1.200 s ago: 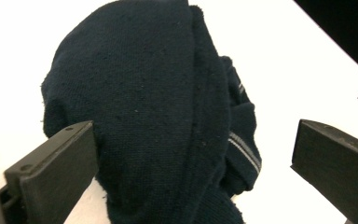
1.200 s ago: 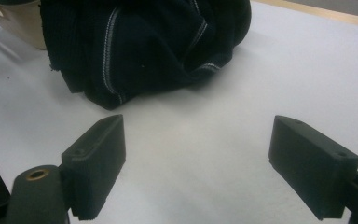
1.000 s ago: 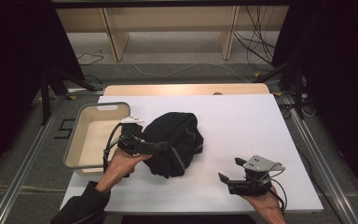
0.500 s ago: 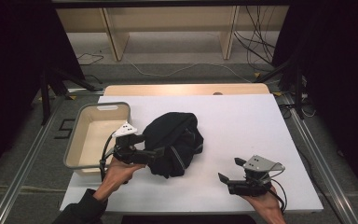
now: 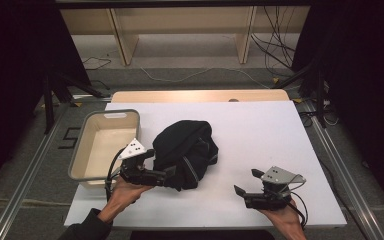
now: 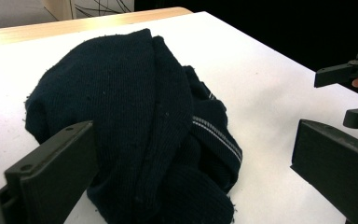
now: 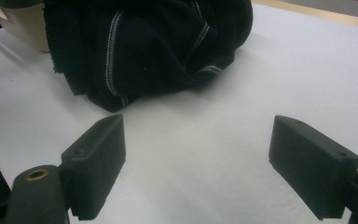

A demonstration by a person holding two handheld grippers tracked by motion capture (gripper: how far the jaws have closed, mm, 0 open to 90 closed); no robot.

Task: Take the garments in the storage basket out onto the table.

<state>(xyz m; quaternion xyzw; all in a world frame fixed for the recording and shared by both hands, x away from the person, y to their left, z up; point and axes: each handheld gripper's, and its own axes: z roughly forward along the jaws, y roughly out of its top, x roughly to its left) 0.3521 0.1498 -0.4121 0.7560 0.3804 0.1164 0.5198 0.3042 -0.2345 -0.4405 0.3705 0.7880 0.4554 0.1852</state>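
Sweater (image 5: 187, 152), dark knit with pale stripes, lay bunched mid-table, and my left gripper (image 6: 191, 177) stood with jaws spread wide around its near edge, gripping nothing. My right gripper (image 5: 247, 186) rested apart, jaws likewise spread and unloaded. Beside the sweater sat a beige bin (image 5: 82, 162), nothing inside. No writing was readable anywhere.

From above the near table edge we look forward and down. Each gripper view sits low and close, facing inward; both share the crumpled dark knitted garment (image 5: 187, 152) on the white table (image 5: 260, 130).
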